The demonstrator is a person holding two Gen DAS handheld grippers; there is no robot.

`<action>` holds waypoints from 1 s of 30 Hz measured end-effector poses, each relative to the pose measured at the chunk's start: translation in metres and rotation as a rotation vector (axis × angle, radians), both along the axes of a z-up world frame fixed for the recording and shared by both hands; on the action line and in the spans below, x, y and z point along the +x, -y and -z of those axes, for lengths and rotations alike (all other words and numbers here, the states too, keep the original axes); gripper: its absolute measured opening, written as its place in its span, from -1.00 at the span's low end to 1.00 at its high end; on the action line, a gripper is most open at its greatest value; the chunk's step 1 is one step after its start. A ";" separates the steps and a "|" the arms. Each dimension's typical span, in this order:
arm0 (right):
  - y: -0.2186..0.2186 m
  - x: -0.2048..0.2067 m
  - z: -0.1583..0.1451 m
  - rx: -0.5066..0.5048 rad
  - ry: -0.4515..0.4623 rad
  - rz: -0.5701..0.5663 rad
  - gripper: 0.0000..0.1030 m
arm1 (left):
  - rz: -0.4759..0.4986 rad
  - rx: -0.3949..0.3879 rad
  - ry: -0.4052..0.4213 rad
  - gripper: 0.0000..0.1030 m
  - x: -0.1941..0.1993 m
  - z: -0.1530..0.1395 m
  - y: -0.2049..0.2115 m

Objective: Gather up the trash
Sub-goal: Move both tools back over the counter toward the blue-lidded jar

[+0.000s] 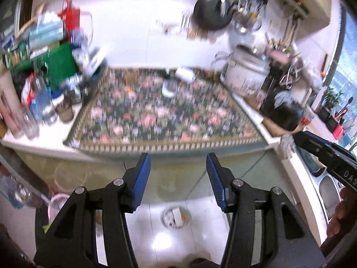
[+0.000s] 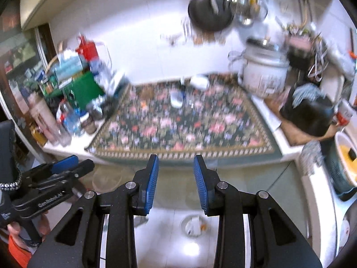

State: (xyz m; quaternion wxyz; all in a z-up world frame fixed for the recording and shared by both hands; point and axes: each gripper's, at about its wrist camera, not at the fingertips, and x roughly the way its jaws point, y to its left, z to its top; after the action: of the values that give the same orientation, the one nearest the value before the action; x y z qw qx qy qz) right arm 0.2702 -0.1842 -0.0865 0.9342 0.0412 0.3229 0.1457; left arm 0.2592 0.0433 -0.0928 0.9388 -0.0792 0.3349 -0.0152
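A small bin (image 1: pixel 176 217) (image 2: pixel 194 225) stands on the white floor, holding white scraps and an orange bit; in each wrist view it shows low between the two blue pads. On the flowered cloth (image 1: pixel 169 114) (image 2: pixel 183 125) above, well apart from both tools, lie a small clear cup (image 1: pixel 169 87) (image 2: pixel 177 98) and a white piece (image 1: pixel 185 74) (image 2: pixel 199 81). The left gripper (image 1: pixel 178 176) is wide open and empty. The right gripper (image 2: pixel 176 179) is open too, less wide, holding nothing. A rice cooker (image 1: pixel 244 76) (image 2: pixel 264 72) sits by the cloth's far right corner.
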 end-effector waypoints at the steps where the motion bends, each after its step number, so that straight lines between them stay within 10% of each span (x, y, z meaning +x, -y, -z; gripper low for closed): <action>1: 0.001 -0.003 -0.007 0.000 0.021 0.007 -0.43 | 0.002 0.002 0.020 0.09 -0.001 -0.007 -0.001; 15: 0.021 0.032 -0.052 -0.025 0.229 0.083 0.24 | -0.012 0.017 0.153 0.53 0.059 -0.058 0.008; 30: 0.072 0.186 -0.054 -0.021 0.176 -0.065 0.24 | -0.177 0.016 0.044 0.54 0.218 -0.038 0.029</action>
State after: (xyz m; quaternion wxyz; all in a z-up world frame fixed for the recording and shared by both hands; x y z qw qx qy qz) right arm 0.4564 -0.2561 -0.0321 0.9542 0.0077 0.2423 0.1756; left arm 0.4767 0.0140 -0.0552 0.9443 -0.1005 0.3057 0.0689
